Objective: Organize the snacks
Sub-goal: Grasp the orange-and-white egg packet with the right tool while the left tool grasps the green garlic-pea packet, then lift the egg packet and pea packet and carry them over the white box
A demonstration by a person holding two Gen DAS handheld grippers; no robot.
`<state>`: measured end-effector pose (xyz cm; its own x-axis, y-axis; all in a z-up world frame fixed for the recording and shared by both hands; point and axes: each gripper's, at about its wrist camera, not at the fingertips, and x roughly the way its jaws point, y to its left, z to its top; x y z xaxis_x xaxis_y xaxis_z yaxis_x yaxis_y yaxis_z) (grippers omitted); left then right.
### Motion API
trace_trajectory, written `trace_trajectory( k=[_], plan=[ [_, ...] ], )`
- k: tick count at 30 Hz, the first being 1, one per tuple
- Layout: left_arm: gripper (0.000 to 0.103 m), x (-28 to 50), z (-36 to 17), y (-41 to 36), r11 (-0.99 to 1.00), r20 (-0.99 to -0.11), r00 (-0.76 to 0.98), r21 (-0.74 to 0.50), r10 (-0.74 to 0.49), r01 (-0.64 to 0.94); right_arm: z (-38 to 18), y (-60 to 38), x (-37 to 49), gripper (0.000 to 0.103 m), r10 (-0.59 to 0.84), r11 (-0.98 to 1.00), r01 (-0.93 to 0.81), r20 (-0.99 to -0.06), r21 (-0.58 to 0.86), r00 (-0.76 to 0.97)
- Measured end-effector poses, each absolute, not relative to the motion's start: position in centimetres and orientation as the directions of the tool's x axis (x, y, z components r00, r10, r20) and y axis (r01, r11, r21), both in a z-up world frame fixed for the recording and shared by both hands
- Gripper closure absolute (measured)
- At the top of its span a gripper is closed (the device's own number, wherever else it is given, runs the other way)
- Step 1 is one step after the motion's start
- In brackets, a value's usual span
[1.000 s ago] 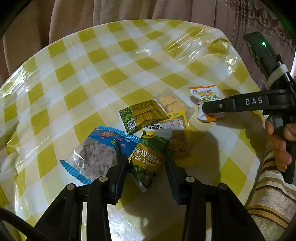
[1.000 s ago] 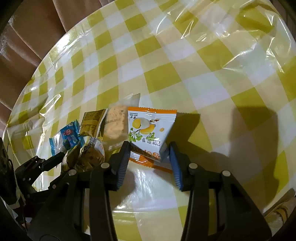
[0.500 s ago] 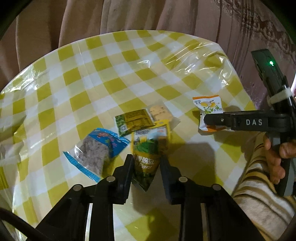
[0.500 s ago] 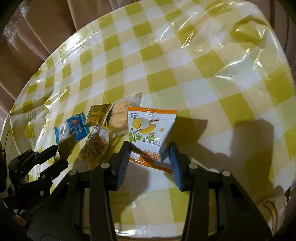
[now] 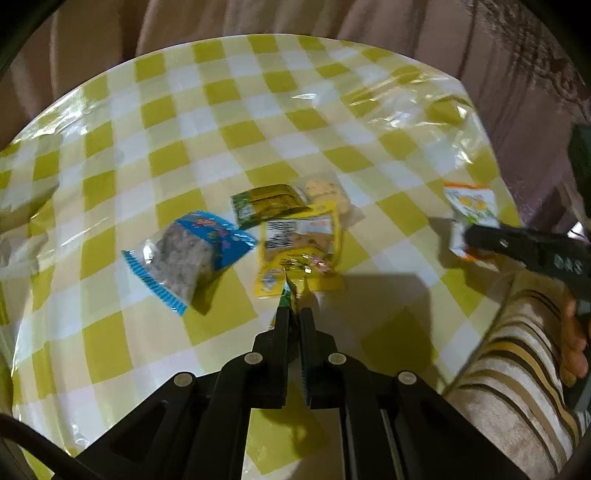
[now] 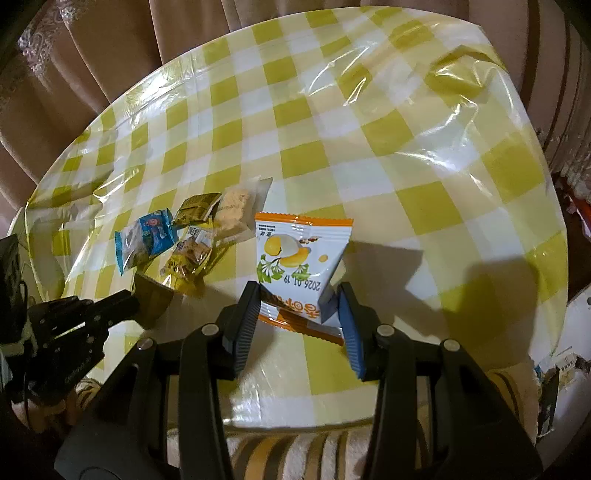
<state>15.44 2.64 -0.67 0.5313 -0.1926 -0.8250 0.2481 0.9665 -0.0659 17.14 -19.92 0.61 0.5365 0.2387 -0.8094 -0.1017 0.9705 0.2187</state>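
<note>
My left gripper (image 5: pixel 293 314) is shut on a green pea packet (image 5: pixel 290 291), which shows edge-on between its pads, just above the table. A blue packet (image 5: pixel 188 251), a yellow packet (image 5: pixel 299 243), a gold-green packet (image 5: pixel 269 203) and a biscuit packet (image 5: pixel 327 192) lie together on the cloth. At the right, my right gripper (image 6: pixel 297 306) is shut on the lower end of a white-and-orange packet (image 6: pixel 303 254), held upright. In the right wrist view the left gripper (image 6: pixel 125 302) holds the dark pea packet (image 6: pixel 153 295) near the pile (image 6: pixel 188 254).
The round table (image 6: pixel 369 129) wears a yellow-and-white checked cloth under wrinkled clear plastic. Brown curtain folds (image 5: pixel 332 22) hang behind it. A striped sleeve (image 5: pixel 517 350) and hand are at the near right edge. A white box (image 6: pixel 576 325) sits off the table's right side.
My left gripper closed on the green pea packet and lifted it from the pile, turning it edge-on. The right gripper rose and drew back with the white-and-orange packet.
</note>
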Motion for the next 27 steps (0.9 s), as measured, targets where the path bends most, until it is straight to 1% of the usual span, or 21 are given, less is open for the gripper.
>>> trace_trajectory(
  k=[2, 4, 6, 9, 10, 14, 20, 24, 27],
  plan=[
    [0.087, 15.7, -1.1, 2.9, 0.971, -0.838, 0.515, -0.068, -0.181, 0.230, 0.6, -20.2, 16.8, 0.057, 0.238, 0.971, -0.101, -0.811, 0.218, 0.534],
    [0.071, 16.0, -1.8, 2.7, 0.972, -0.857, 0.488, -0.059, -0.167, 0.229, 0.6, -20.5, 16.5, 0.057, 0.239, 0.970, -0.101, -0.811, 0.219, 0.534],
    [0.067, 16.3, -2.4, 2.5, 0.972, -0.870, 0.467, -0.051, -0.156, 0.231, 0.7, -20.6, 16.2, 0.057, 0.237, 0.971, -0.103, -0.811, 0.216, 0.535],
    [0.068, 16.8, -2.9, 2.5, 0.969, -0.878, 0.445, -0.075, -0.175, 0.234, 0.8, -20.6, 16.0, 0.057, 0.235, 0.972, -0.109, -0.811, 0.210, 0.536],
    [0.078, 17.0, -3.1, 2.6, 0.970, -0.881, 0.438, -0.081, -0.177, 0.229, 0.8, -20.6, 15.9, 0.057, 0.234, 0.972, -0.111, -0.811, 0.208, 0.536],
    [0.080, 16.7, -2.7, 3.2, 0.973, -0.873, 0.451, -0.101, -0.187, 0.207, 1.0, -20.7, 15.6, 0.057, 0.238, 0.971, -0.122, -0.810, 0.204, 0.535],
    [0.081, 14.7, -0.1, 2.7, 0.973, -0.830, 0.511, -0.156, -0.223, 0.170, 1.8, -21.9, 14.2, 0.057, 0.240, 0.971, -0.153, -0.803, 0.186, 0.546],
    [0.081, 13.2, 1.6, 0.8, 0.964, -0.798, 0.541, -0.198, -0.264, 0.178, 2.1, -23.3, 13.2, 0.057, 0.241, 0.970, -0.165, -0.804, 0.179, 0.544],
    [0.081, 12.1, 2.7, -1.9, 0.949, -0.773, 0.553, -0.223, -0.310, 0.221, 2.4, -24.7, 12.7, 0.057, 0.236, 0.971, -0.160, -0.801, 0.176, 0.550]
  ],
)
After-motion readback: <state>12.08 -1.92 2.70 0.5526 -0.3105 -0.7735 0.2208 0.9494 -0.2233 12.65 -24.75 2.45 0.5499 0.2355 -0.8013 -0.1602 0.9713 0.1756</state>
